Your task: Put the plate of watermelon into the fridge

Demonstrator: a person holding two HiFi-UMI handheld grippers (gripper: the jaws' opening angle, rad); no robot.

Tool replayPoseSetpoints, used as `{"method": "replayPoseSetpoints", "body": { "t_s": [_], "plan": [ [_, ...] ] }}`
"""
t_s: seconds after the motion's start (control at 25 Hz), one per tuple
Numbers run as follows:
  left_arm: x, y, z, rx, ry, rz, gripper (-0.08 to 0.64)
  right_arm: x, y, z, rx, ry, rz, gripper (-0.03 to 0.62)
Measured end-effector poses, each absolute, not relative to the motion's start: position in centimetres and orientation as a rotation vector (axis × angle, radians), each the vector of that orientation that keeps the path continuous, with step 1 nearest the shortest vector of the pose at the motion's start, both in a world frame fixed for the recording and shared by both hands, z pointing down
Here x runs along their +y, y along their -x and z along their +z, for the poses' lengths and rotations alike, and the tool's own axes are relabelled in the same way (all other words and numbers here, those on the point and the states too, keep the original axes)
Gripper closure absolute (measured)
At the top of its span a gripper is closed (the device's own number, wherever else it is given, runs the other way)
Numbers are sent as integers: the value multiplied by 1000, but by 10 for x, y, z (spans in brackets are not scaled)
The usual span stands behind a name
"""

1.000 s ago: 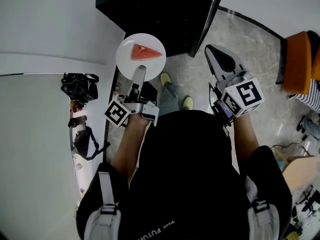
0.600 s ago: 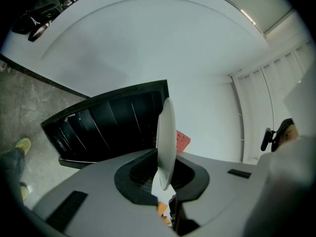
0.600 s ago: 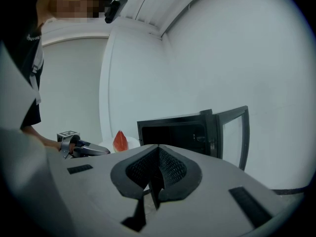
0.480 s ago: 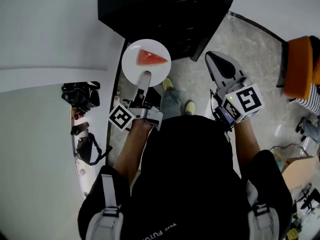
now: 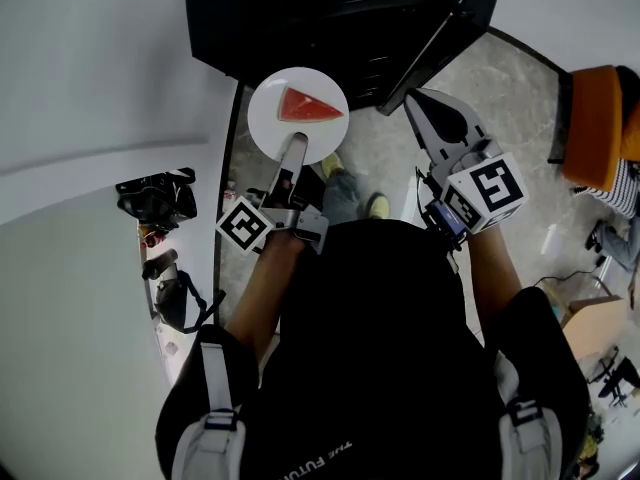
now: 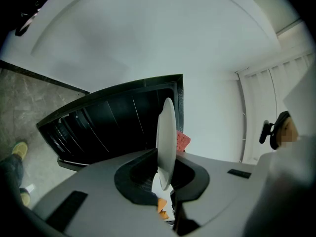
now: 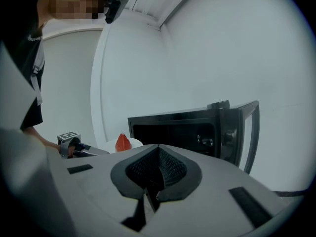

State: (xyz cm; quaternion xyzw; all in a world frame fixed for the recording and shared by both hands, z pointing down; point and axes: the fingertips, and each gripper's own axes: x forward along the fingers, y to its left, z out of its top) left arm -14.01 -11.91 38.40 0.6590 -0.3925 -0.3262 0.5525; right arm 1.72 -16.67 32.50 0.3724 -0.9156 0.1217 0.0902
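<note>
White plate (image 5: 275,123) with a red watermelon wedge (image 5: 308,106) is pinched at its rim by the left gripper (image 5: 296,142), just before the open black fridge (image 5: 320,18); the right gripper (image 5: 418,100) has its jaws pressed together, empty.

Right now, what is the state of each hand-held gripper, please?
Left hand-held gripper: closed on the rim of the plate with the watermelon slice.
Right hand-held gripper: closed, holding nothing.

White round plate (image 5: 271,120), level, red watermelon wedge (image 5: 309,106) on it, before open black fridge (image 5: 320,18)
</note>
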Motion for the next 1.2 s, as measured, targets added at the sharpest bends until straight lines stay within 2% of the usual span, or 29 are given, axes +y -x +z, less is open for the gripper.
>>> {"method": "replayPoseSetpoints", "body": {
  "t_s": [1.2],
  "plan": [
    [-177, 149, 414, -768, -1538, -662, 529, -219, 28, 340, -2613, -1159, 364, 583]
  ]
}}
